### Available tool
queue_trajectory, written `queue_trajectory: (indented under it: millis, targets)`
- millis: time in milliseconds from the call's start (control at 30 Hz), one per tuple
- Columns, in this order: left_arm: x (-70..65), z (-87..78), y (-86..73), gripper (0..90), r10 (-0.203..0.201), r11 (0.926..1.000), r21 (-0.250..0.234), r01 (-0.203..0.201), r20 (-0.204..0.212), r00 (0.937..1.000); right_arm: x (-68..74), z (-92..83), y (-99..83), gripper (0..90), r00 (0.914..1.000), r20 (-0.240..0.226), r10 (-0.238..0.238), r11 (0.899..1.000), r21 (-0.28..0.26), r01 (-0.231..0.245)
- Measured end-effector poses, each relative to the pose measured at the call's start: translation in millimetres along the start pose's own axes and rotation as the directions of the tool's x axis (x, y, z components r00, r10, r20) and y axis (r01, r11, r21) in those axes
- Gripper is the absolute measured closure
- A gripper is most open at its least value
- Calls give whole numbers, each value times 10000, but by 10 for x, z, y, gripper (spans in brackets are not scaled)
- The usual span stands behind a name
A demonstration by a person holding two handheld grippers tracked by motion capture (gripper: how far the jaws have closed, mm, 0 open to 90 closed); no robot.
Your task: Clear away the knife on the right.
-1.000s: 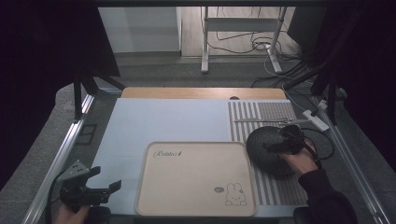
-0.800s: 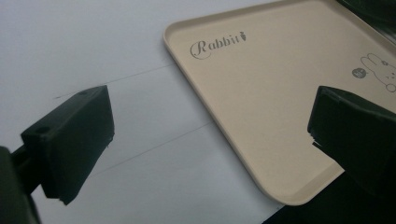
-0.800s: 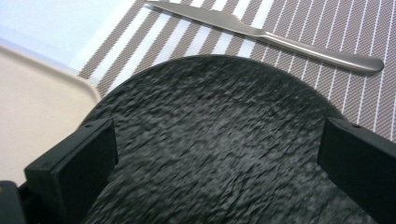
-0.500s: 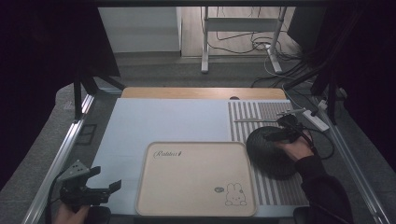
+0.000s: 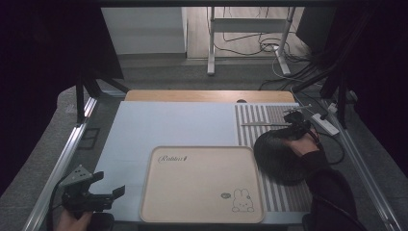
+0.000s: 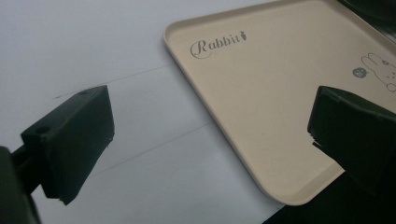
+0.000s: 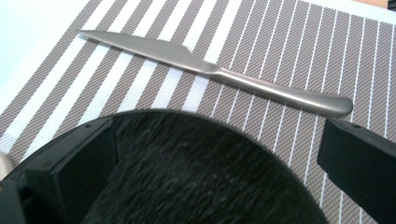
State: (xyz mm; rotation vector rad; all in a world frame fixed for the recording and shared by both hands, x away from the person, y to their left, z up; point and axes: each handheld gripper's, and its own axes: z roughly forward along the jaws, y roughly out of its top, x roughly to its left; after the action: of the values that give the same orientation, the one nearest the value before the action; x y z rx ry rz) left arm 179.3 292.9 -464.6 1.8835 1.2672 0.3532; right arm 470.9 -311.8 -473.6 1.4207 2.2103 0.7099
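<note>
- The right gripper (image 5: 296, 126) is held over the far rim of the black plate (image 5: 279, 156), jaws spread wide apart, nothing clamped.
- The plate is seen on the striped placemat (image 5: 255, 120) at the table's right edge, beside the beige tray (image 5: 202, 185).
- A table knife (image 7: 219, 72) lies just beyond the plate.
- The left gripper (image 5: 103, 195) is held at the near left corner, jaws apart.

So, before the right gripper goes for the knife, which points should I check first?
1. Right gripper jaws open: ok.
2. Knife lies flat on the striped mat, nothing on it: ok.
3. Black plate apart from the knife: ok.
4. Tray has free space: ok.
5. Left gripper open, away from the tray's centre: ok.
6. Jaws lined up across the handle: cannot tell.
</note>
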Motion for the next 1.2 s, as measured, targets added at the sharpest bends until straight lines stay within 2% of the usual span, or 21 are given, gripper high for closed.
queue_trajectory:
  millis: [233,400,500,567,600,633,667,700,733,767,867,933,967,1000,1033,1067,1200]
  targets:
    - [2,1,1,16,-24,10000,4,24,-14,10000,-95,115,92,0,9997,46,240,9997,32,-240]
    - [3,1,1,15,-21,10000,7,21,-7,10000,-128,212,148,0,9997,242,60,9998,172,-65]
    - [2,1,1,15,-16,10000,5,16,-3,10000,-144,263,176,48,9997,221,-83,9997,219,78]
    - [2,1,1,15,-13,10000,7,13,-4,10000,-173,312,211,142,9993,342,-173,9992,375,160]
    - [1,2,1,15,-8,10000,8,8,-4,10000,-173,312,211,142,9993,342,-173,9992,375,160]
    - [1,1,1,15,-8,10000,7,8,-8,10000,-186,328,226,185,9990,395,-198,9987,468,179]
    - [1,1,1,15,-8,10000,5,8,-6,10000,-216,359,254,269,9989,392,-262,9982,550,241]
    - [1,2,1,15,-9,10000,5,9,-4,10000,-231,371,269,310,9987,425,-278,9975,654,250]
    - [3,2,1,15,-17,10000,10,17,-2,10000,-247,383,283,310,9987,418,-286,9975,661,258]
    - [4,2,2,15,-23,10000,16,23,2,10000,-267,392,300,444,9992,337,-231,9974,688,208]
    - [4,2,2,15,-48,10000,13,48,4,10000,-334,412,354,616,9989,377,-282,9957,898,247]
    - [4,3,2,15,-43,10000,14,43,12,10000,-394,430,383,735,9998,92,-176,9950,981,166]
    - [4,4,2,15,-46,10000,16,46,9,10000,-394,430,383,735,9998,92,-176,9950,981,166]
    - [4,4,2,15,-50,10000,17,50,11,10000,-452,457,403,875,9998,19,-198,9922,1234,194]
    - [4,4,2,15,-47,10000,19,47,13,10000,-452,457,403,875,9998,19,-198,9922,1234,194]
    - [4,4,2,15,-42,10000,16,42,18,10000,-501,487,416,895,9994,223,-278,9918,1255,248]
    - [8,4,2,15,-67,10000,12,67,30,10000,-584,548,430,895,9986,508,-125,9892,1464,50]
